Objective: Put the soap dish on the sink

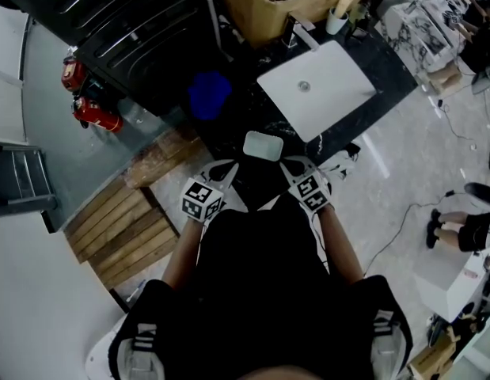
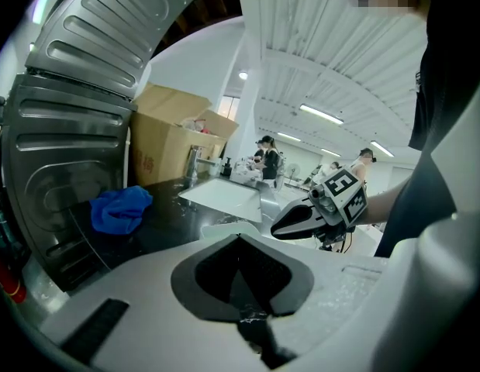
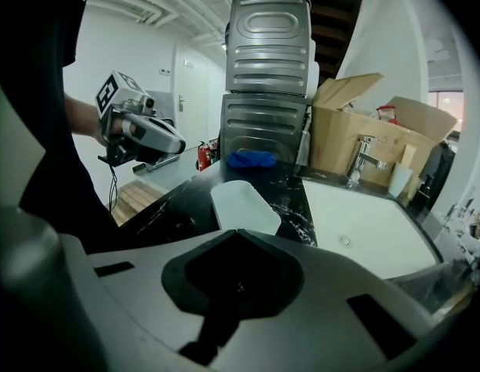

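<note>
The dish (image 1: pixel 263 145) lay on the black counter (image 1: pixel 233 131), just beside the sink (image 1: pixel 316 89) — untouched. The left gripper (image 1: pixel 226 168) and right gripper (image 1: pixel 291 165) sat near it, jaws together, empty.

Soap dish (image 1: pixel 263 145): pale, smooth, matt plastic. Countertop (image 3: pixel 295 194): glossy black stone, white-veined. Sink (image 1: pixel 333 103), at the dish's 1 o'clock: smooth white, faint sheen. Cloth (image 1: pixel 208 93), 10 o'clock: soft blue fabric. Box (image 1: pixel 252 10), 12 o'clock: matt brown cardboard. Panels (image 3: pixel 268 76): ribbed grey sheet metal. Slats (image 1: pixel 122 228), 8 o'clock: bare wood.
</note>
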{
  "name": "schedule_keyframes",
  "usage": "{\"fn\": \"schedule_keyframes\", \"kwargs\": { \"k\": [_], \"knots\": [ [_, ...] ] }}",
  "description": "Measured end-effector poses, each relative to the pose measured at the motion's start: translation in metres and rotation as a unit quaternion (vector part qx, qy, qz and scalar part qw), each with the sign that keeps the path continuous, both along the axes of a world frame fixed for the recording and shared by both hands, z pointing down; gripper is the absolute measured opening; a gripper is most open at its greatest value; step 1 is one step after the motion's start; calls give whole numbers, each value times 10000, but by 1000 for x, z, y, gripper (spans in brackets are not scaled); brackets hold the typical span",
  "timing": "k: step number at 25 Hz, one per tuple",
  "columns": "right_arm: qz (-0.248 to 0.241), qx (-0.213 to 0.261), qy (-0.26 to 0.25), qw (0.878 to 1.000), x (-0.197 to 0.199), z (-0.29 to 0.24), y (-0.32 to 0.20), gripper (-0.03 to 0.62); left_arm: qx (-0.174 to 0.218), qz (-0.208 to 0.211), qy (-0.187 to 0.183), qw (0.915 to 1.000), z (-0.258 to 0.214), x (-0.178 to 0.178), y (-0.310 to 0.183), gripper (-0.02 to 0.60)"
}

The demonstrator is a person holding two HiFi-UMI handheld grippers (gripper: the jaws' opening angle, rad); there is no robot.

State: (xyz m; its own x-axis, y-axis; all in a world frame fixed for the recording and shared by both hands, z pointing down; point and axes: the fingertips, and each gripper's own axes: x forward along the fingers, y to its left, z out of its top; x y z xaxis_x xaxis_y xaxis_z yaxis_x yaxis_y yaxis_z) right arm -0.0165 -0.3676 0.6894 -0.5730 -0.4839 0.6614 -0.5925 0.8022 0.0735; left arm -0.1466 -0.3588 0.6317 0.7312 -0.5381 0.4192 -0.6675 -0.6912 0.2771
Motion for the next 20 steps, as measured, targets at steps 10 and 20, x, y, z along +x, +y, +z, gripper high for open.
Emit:
{"fn": "schedule_keyframes", "kwargs": {
  "k": [10,20],
  "knots": [
    [15,3,-30,10000,-2,-3,-7,-3,24,83,4,10000,-4,1,-11,0],
    [33,-66,83,9999,-3,3,-1,-3,-19,108,24,9999,1,-3,-7,0]
  ]
}}
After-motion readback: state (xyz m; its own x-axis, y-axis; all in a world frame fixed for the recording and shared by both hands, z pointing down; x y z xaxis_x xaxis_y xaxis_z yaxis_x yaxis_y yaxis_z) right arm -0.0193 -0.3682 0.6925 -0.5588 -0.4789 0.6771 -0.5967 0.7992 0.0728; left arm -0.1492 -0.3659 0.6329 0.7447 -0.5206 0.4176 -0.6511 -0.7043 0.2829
